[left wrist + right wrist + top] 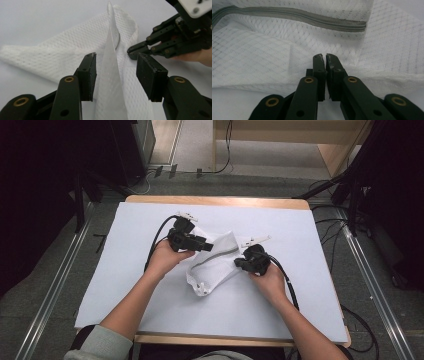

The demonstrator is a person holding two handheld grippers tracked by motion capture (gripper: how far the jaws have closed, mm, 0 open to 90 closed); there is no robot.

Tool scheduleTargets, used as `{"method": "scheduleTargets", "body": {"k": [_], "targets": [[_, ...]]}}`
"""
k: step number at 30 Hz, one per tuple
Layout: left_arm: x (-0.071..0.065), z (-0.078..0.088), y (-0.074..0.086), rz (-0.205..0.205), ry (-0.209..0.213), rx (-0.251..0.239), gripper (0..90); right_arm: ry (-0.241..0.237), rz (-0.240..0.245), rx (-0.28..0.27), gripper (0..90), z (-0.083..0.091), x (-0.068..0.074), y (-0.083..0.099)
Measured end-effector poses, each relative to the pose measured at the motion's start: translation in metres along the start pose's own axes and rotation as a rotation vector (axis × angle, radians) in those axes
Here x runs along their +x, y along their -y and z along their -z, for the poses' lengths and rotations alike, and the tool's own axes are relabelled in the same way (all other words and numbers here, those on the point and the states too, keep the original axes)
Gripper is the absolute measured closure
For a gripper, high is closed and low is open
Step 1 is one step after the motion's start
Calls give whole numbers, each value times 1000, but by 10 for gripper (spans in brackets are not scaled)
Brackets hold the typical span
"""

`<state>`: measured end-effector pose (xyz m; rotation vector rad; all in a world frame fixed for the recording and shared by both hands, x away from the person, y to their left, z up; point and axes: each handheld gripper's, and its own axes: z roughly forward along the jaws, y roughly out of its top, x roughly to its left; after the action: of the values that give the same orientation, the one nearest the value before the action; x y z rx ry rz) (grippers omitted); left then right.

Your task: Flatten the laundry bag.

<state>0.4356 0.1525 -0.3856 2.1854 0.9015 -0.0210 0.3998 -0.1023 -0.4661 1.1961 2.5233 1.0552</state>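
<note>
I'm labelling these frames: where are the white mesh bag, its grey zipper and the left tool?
white mesh bag [220,267], high view, middle of the mesh.
grey zipper [294,13], right gripper view, middle of the strip.
left tool [116,75], left gripper view, midway between its fingertips.

One white mesh bag [214,262] with one grey zipper [216,256]; two grippers, left gripper [202,243], right gripper [239,263]; one table [300,285].

Even bright light, soft shadows, near jaws blurred

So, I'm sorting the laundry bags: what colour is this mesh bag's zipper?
Grey zipper on the white mesh bag, clearest in the right gripper view.
</note>
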Motion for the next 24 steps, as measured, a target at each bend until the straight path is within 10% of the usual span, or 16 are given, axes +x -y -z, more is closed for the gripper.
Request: {"method": "scheduleTargets", "body": {"k": [6,13,24], "targets": [[4,-22,-14,1,-15,39,567,-7,2,-1,877,1,1,1],[6,-35,-17,37,19,71,900,-19,1,-19,863,5,-2,0],[-16,18,-6,5,24,-42,900,10,-62,-149,860,42,-18,-4]]}}
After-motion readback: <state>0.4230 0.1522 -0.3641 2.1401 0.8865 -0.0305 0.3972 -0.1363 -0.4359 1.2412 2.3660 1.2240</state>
